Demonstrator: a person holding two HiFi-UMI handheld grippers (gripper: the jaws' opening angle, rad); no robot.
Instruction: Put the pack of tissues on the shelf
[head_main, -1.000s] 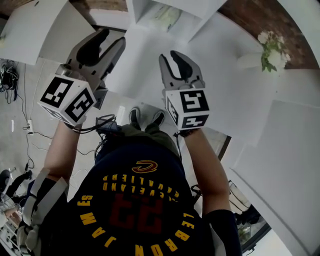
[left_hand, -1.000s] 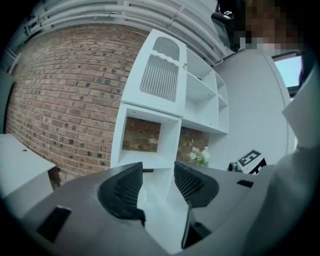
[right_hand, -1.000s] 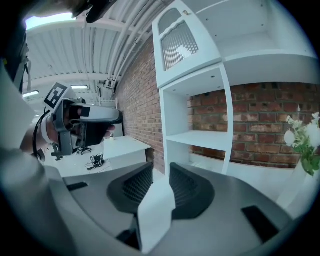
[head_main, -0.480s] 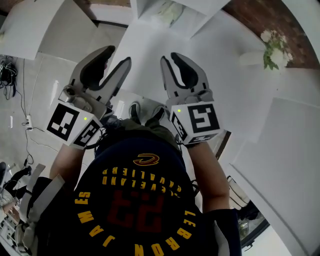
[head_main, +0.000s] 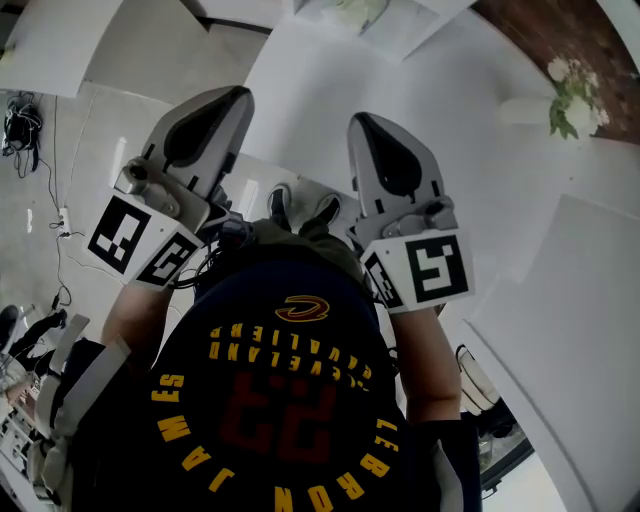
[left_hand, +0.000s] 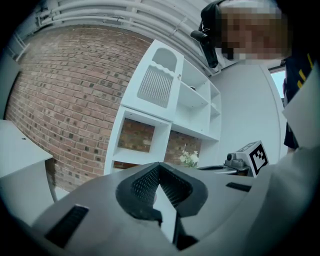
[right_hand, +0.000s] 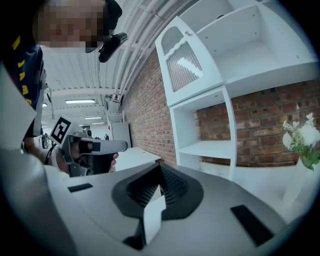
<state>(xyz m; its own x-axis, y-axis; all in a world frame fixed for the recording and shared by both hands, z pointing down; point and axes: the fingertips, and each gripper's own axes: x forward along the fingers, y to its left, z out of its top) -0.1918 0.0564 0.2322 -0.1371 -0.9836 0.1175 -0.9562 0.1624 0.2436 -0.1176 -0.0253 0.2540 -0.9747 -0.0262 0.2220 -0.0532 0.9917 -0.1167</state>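
No pack of tissues shows clearly in any view; a pale greenish-white thing (head_main: 352, 12) lies in a white compartment at the top edge of the head view. My left gripper (head_main: 238, 95) is held up in front of the person's chest, its jaws shut with nothing between them. Beside it my right gripper (head_main: 362, 120) is also shut and empty. In the left gripper view the left gripper (left_hand: 159, 164) points at the white shelf unit (left_hand: 165, 115). The right gripper (right_hand: 160, 162) faces the same shelf unit (right_hand: 215, 95), whose compartments look bare.
A white table (head_main: 330, 90) lies below the grippers. White flowers in a vase (head_main: 572, 88) stand at its right, also seen as flowers (right_hand: 304, 136) beside the shelf. A brick wall (left_hand: 65, 95) stands behind the shelf. Cables (head_main: 20, 130) lie on the floor at left.
Both grippers went from open to shut, with nothing caught in them. Both have drifted slightly lower in the head view and tilted.
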